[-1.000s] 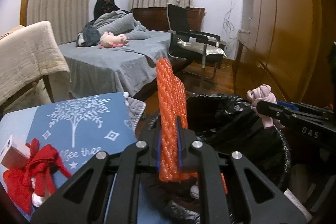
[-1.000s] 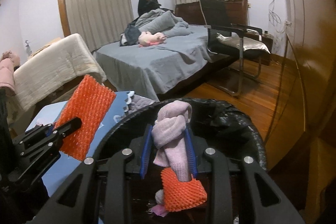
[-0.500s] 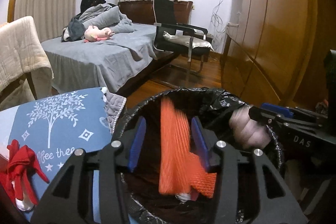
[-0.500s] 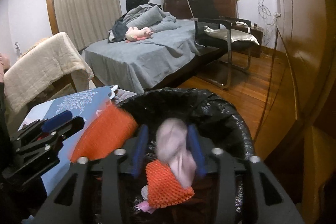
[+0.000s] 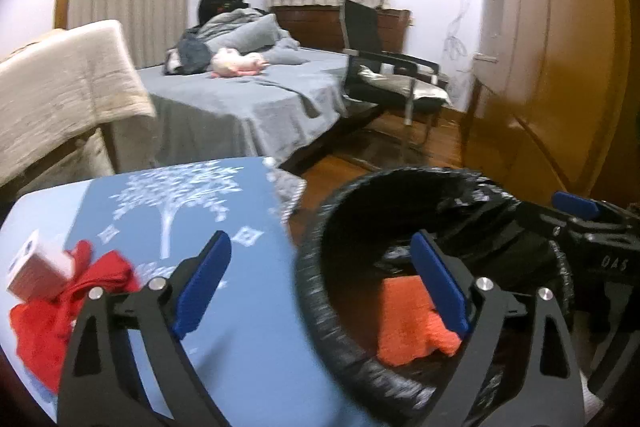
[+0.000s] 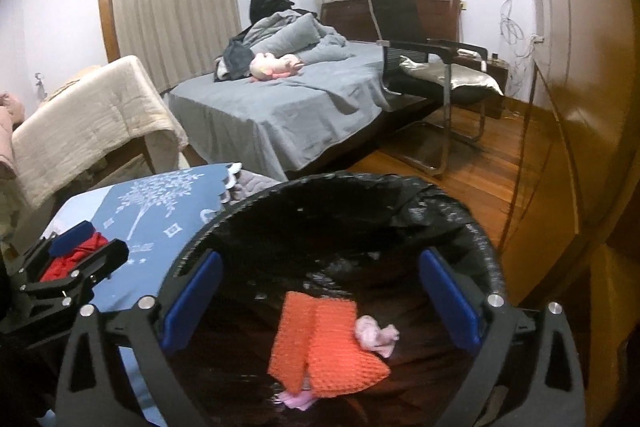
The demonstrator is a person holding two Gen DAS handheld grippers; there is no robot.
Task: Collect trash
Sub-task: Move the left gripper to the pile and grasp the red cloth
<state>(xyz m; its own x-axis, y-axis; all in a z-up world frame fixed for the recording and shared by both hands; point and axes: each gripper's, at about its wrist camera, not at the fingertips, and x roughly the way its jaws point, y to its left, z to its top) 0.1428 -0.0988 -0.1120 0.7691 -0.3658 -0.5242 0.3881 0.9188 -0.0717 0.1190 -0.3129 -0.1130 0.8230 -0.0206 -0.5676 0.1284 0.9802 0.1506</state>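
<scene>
A table covered by a blue cloth (image 5: 224,311) with a white tree print carries a red fabric piece (image 5: 60,311) and a small white box (image 5: 34,269) near its left edge, while a black-lined trash bin (image 6: 460,223) stands just beside the table.

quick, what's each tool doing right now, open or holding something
Left tool: jaws opening, empty.
Right tool: jaws opening, empty, over the trash bin.
</scene>
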